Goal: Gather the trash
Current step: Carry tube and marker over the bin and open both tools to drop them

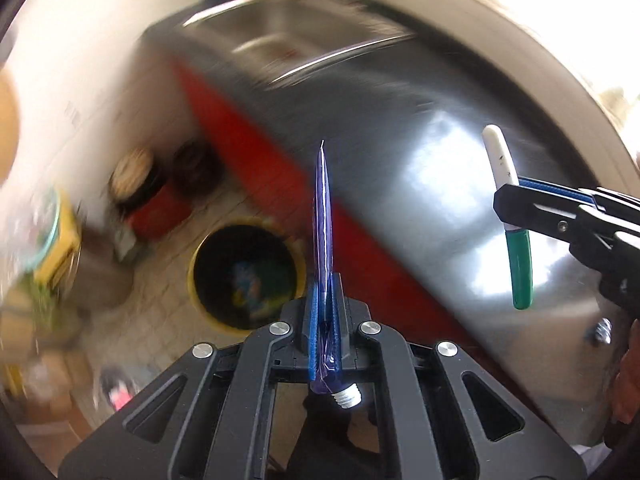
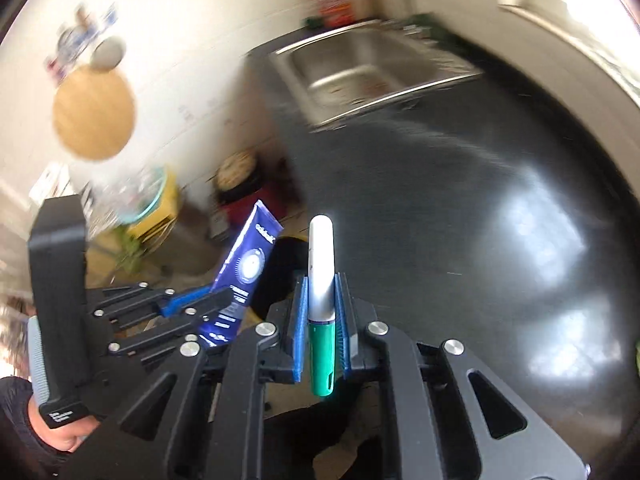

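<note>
My left gripper (image 1: 325, 292) is shut on a flattened blue tube (image 1: 323, 216), seen edge-on, held in the air above the floor beside the counter. The tube's printed face shows in the right wrist view (image 2: 244, 268), with the left gripper (image 2: 218, 300) around it. My right gripper (image 2: 322, 300) is shut on a white and green marker (image 2: 320, 280), held upright over the counter edge. The marker (image 1: 508, 216) and right gripper (image 1: 506, 204) also show at the right of the left wrist view. A yellow-rimmed trash bin (image 1: 246, 276) with a black liner stands on the floor just left of the tube.
A dark glossy countertop (image 2: 500, 200) with a red front (image 1: 240, 140) holds a steel sink (image 2: 368, 68) at the far end. Jars and a red container (image 1: 156, 200) stand on the floor by the wall. A round wooden board (image 2: 94, 114) hangs on the wall.
</note>
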### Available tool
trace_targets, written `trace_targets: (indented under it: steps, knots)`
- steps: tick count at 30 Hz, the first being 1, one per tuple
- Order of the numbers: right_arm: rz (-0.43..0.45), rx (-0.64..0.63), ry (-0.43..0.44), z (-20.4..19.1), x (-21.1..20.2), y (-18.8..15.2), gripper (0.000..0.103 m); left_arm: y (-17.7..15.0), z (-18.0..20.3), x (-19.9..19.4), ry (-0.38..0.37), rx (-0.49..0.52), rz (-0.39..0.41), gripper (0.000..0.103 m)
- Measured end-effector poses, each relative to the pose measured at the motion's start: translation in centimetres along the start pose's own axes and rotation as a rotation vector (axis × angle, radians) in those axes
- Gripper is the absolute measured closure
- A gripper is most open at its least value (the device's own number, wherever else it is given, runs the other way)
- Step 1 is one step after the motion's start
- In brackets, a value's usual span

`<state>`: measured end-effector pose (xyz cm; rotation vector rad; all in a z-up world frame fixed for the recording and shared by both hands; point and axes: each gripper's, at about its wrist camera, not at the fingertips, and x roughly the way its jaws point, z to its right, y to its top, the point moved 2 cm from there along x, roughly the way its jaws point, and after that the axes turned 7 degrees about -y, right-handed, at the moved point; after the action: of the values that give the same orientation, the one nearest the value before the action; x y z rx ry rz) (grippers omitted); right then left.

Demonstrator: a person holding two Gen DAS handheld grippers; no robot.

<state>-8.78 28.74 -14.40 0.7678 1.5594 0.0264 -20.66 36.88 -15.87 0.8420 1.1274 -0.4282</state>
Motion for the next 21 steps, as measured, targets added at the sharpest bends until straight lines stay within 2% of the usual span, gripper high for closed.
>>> trace_targets:
  steps: [4,8,12,16,19,20,21]
  knots:
    - [-0.088,-0.064,0.063,-5.1,6.1,0.9,0.089,-2.1,-6.8,2.6,0.015,-0.109,-0.032,0.098]
    - [-0.157,-0.097,0.057,-7.8,12.4,1.8,0.089,-3.2,-11.0,5.8,-0.008,-0.173,-0.050,0.098]
    - [-0.211,-0.095,0.031,-8.5,17.7,2.7,0.089,-3.5,-13.3,9.0,-0.039,-0.201,-0.060,0.098]
    - [-0.238,-0.102,0.014,-8.4,20.5,3.3,0.089,-3.3,-15.1,11.8,-0.052,-0.246,-0.067,0.098]
    - [-0.245,-0.109,0.008,-8.8,22.0,4.1,0.089,-2.7,-15.5,13.3,-0.067,-0.239,-0.068,0.097]
    - [-0.245,-0.112,-0.003,-8.8,22.4,4.4,0.087,-2.6,-15.6,13.7,-0.064,-0.231,-0.068,0.097]
    - [-0.249,-0.111,-0.007,-8.8,22.7,4.7,0.083,-2.5,-16.0,14.3,-0.050,-0.222,-0.066,0.092]
